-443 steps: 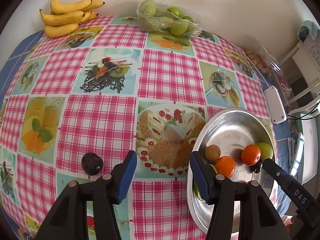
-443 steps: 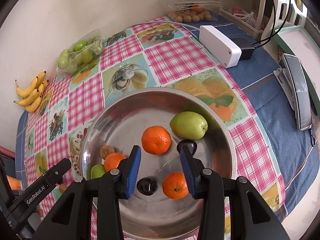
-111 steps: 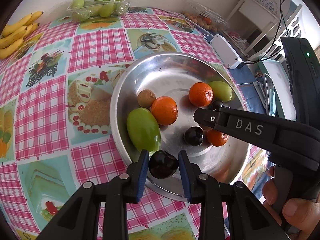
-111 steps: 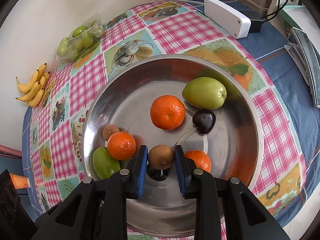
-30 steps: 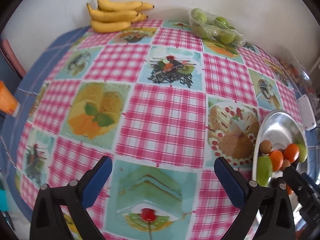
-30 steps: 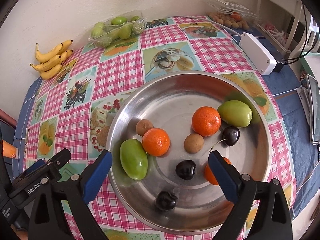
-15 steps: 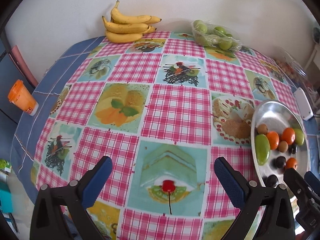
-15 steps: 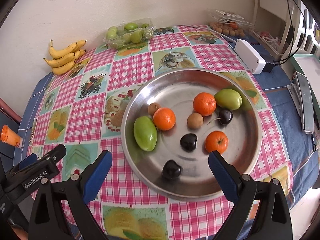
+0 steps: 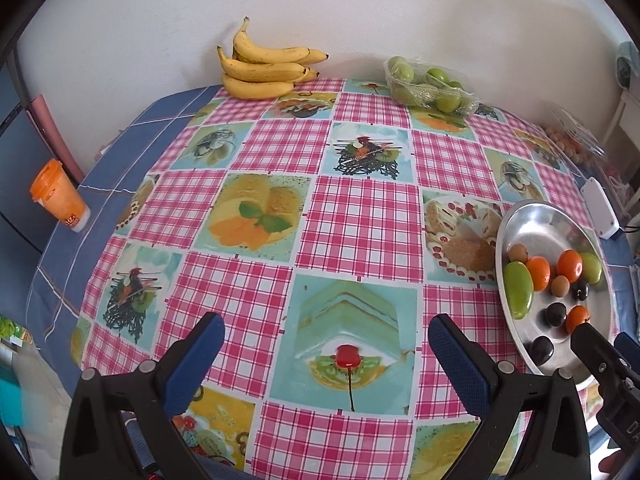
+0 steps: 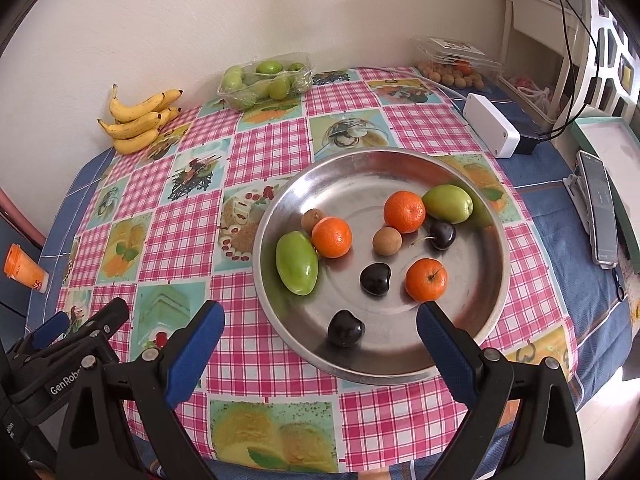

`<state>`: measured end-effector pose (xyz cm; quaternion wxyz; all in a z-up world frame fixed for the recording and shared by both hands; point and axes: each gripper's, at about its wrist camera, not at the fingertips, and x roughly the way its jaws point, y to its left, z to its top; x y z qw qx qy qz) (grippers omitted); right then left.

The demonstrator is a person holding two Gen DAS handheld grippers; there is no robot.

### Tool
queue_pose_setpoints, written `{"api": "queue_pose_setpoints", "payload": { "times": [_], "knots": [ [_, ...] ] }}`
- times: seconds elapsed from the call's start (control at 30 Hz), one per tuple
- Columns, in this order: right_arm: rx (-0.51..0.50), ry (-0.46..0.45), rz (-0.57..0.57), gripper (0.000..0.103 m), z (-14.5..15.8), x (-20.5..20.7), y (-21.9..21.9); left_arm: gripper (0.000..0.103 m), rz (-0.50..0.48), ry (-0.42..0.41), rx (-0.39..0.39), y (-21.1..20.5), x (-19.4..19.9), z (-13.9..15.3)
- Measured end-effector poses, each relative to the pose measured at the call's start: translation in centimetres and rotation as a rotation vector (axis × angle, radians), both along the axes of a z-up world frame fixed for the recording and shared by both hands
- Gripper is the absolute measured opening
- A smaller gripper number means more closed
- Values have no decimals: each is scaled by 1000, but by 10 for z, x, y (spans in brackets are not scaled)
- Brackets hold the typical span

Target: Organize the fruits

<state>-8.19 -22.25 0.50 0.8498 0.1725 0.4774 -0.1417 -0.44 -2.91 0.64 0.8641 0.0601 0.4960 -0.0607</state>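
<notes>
A steel bowl (image 10: 360, 160) sits on the checked tablecloth and holds all the loose fruit. In it lie three oranges (image 10: 331, 237), two green fruits (image 10: 297, 263), two small brown fruits (image 10: 387, 241), a stemmed cherry (image 10: 442, 235) and two dark plums (image 10: 375, 278). My right gripper (image 10: 320, 318) hangs open and empty above the bowl's near rim. My left gripper (image 9: 324, 338) is also open and empty, over bare tablecloth to the left of the bowl (image 9: 502, 236).
Bananas (image 10: 138, 120) and a wrapped tray of green fruit (image 10: 266, 78) lie by the back wall. A clear box of small brown fruit (image 10: 456, 70), a white box (image 10: 490, 130) and a phone (image 10: 600, 208) are at the right. An orange cup (image 9: 58, 196) stands at the left edge.
Both grippers have drawn back and up from the bowl, so more table shows. Earlier the left held a dark plum and the right a brown fruit; both fruits now lie in the bowl.
</notes>
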Motion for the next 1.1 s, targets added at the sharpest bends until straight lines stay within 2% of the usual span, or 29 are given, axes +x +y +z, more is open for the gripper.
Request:
{"api": "queue_pose_setpoints", "payload": {
  "times": [1.1],
  "knots": [
    [-21,40,-18,97,0,-4,0,103,32,-28,41,11,-6,12]
  ]
}}
